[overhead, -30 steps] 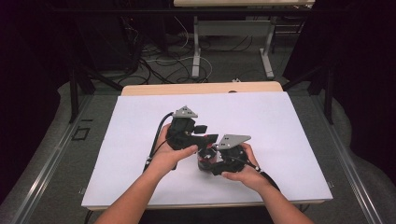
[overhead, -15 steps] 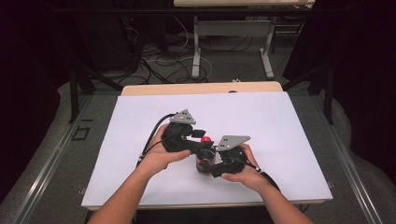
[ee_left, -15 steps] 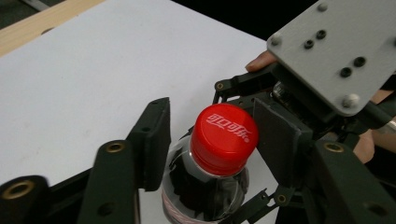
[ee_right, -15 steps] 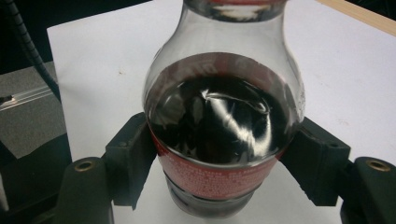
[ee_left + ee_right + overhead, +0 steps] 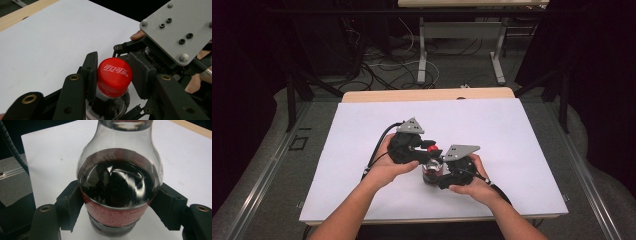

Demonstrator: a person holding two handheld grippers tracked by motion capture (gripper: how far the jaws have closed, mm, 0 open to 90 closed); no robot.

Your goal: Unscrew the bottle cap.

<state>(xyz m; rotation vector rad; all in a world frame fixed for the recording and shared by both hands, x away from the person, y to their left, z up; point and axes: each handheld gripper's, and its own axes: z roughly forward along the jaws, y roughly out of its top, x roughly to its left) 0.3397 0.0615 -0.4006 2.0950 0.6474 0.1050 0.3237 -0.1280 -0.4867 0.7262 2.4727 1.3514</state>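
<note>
From the high view, a small cola bottle (image 5: 432, 172) stands upright near the front middle of the white desk (image 5: 512, 130), between the person's two hands. The left hand-held gripper (image 5: 428, 146) comes in from the left at the height of the red cap (image 5: 432, 148), while the right hand-held gripper (image 5: 435, 176) comes in from the right lower down, at the bottle's body. Both are at the bottle, the left on top and the right below.

In the left gripper view, the red cap (image 5: 114, 75) sits between the two black pads (image 5: 90, 75), which have just been closing and now press its sides. The bottle's long axis runs down and away from the cap, roughly straight under this hand-held gripper, so a twist about that axis is the move the grip appears set up for. The other hand-held gripper's grey plate (image 5: 178, 28) shows just beyond.

In the right gripper view, the bottle (image 5: 120, 187), with dark liquid and a red label, stands upright between the jaws, which pinch it at the label band on either side, likely steadying it against the turn above.
</note>
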